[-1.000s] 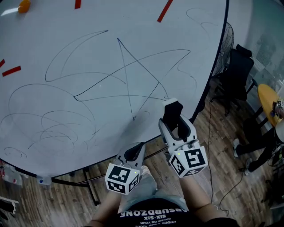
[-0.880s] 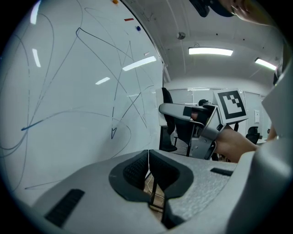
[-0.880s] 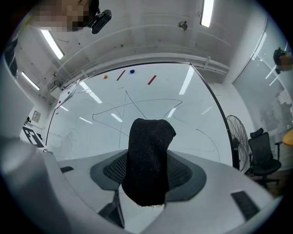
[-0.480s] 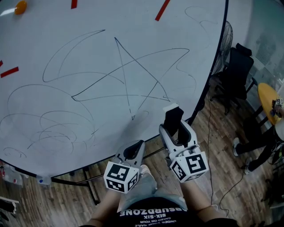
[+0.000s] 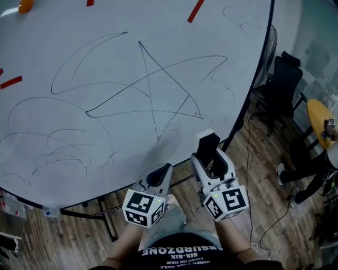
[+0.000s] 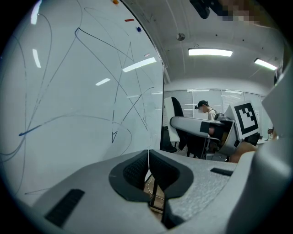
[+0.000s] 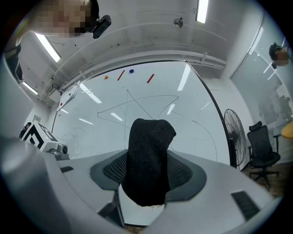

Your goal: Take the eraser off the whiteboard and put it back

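Nearest, the left tongs (image 5: 160, 173) are clenched with nothing between them, their pads meeting in the left gripper view (image 6: 148, 161). Just right of them, the right tongs (image 5: 211, 158) grasp the black eraser (image 5: 207, 143), which stands up from between the pads and juts past their tips (image 7: 149, 155). It is off the whiteboard (image 5: 79, 121), in front of the board's lower right edge. On the board beyond are a drawn star (image 5: 153, 89) and loose scribbles, with red strips (image 5: 196, 10) and an orange magnet (image 5: 25, 5) at the far edge. Right of the board stand a fan (image 5: 269, 47) and a black chair (image 5: 282, 84).
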Action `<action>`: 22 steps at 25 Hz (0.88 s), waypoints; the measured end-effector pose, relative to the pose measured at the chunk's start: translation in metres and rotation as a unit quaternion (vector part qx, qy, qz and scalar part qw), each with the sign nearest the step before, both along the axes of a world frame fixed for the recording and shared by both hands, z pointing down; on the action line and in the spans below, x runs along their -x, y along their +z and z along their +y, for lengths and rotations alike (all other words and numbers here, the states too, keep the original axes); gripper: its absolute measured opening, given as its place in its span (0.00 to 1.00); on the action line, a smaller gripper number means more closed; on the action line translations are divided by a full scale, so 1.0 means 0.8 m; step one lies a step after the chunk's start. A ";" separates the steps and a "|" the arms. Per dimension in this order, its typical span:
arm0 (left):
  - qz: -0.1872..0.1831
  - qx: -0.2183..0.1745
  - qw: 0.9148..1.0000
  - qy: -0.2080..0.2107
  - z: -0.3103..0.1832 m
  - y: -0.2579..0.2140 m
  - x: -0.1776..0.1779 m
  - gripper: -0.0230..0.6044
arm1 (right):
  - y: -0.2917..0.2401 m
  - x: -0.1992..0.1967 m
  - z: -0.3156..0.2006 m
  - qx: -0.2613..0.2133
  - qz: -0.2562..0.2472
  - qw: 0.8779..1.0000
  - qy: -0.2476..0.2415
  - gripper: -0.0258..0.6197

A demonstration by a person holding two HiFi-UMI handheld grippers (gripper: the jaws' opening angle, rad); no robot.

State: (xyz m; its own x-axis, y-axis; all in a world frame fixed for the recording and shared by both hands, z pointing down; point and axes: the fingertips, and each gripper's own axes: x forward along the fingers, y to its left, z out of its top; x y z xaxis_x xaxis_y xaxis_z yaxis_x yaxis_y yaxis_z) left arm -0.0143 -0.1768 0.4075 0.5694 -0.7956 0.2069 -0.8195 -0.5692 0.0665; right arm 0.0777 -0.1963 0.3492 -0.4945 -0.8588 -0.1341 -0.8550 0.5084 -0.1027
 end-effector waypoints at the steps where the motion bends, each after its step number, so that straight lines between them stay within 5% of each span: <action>1: 0.000 0.000 1.000 0.000 0.000 0.000 0.000 0.05 | 0.003 0.001 0.001 0.002 0.000 1.000 -0.001 0.42; 22: 0.002 0.010 1.000 0.004 0.009 0.015 0.001 0.05 | 0.066 0.007 0.022 0.059 0.017 0.998 0.005 0.42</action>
